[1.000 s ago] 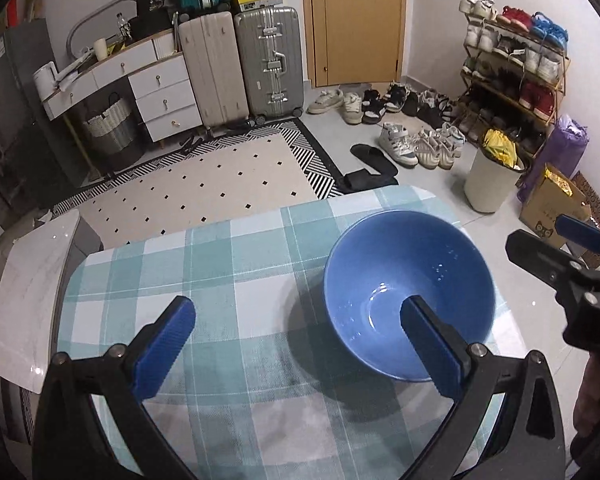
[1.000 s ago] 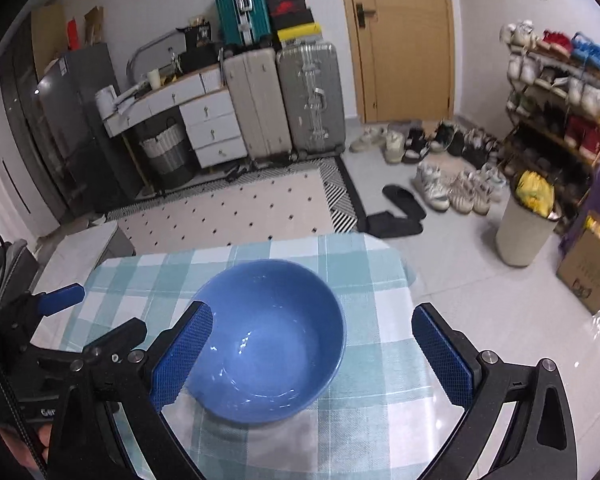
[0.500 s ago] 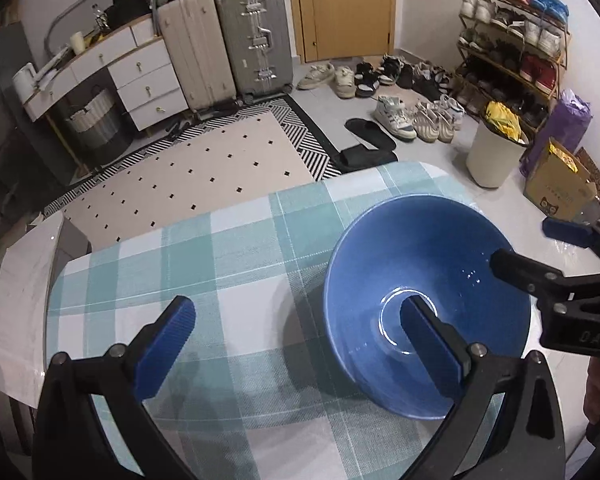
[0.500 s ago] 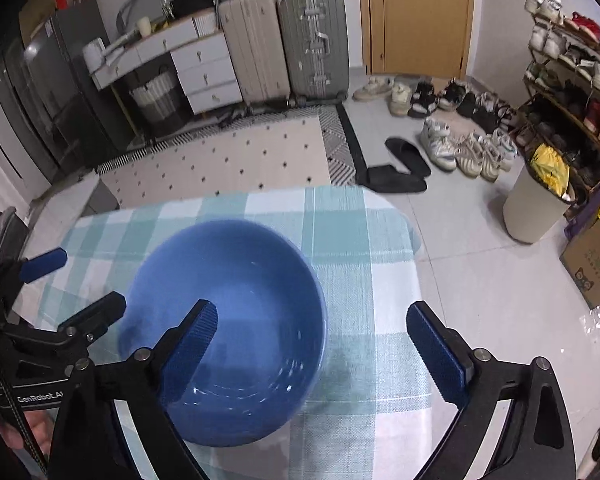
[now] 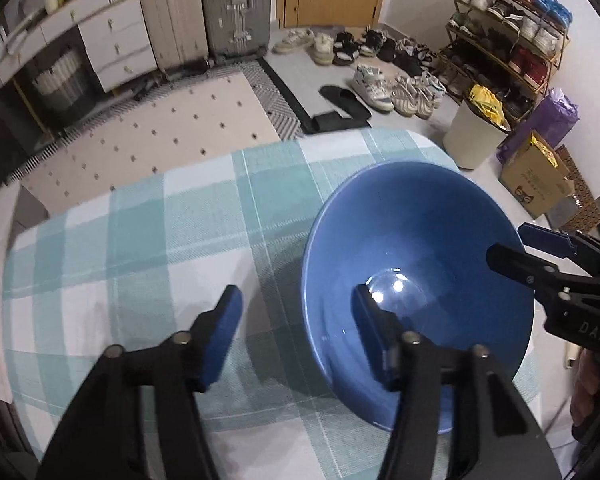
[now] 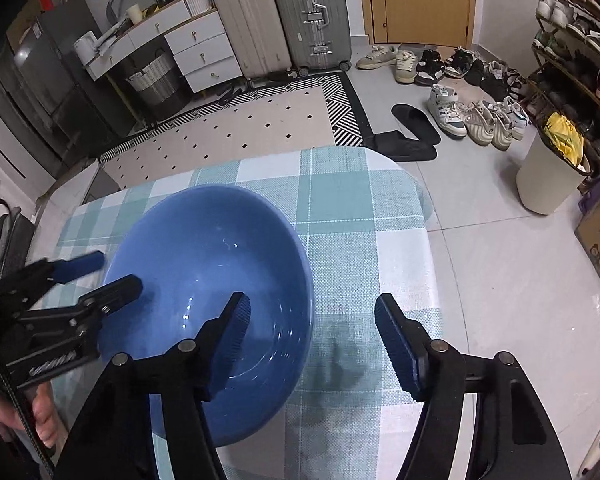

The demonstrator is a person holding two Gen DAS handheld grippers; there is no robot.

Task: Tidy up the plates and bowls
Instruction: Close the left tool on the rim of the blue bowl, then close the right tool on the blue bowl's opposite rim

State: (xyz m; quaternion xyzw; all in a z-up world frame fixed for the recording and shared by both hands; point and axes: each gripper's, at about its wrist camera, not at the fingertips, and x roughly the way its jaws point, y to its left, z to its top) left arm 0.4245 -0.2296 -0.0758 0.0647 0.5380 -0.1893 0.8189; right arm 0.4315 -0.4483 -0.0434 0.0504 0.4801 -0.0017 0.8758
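A large blue bowl (image 5: 416, 256) sits on the green-and-white checked tablecloth (image 5: 140, 256); it also shows in the right wrist view (image 6: 204, 264). My left gripper (image 5: 298, 320) straddles the bowl's left rim, one finger inside and one outside, jaws partly closed with a gap still showing. My right gripper (image 6: 312, 328) straddles the bowl's right rim the same way, also with a gap. Each gripper shows in the other's view, the right one (image 5: 540, 256) and the left one (image 6: 84, 276). No plates are in view.
The table's far edge (image 6: 340, 152) drops to a tiled floor with a patterned rug (image 6: 240, 128), shoes, a white bin (image 6: 548, 176) and a cardboard box (image 5: 536, 180). Suitcases and drawers stand along the far wall.
Both grippers have moved down and in over the bowl's opposite rims. Both jaws have narrowed a lot from wide open. The bowl looks larger and closer in both views.
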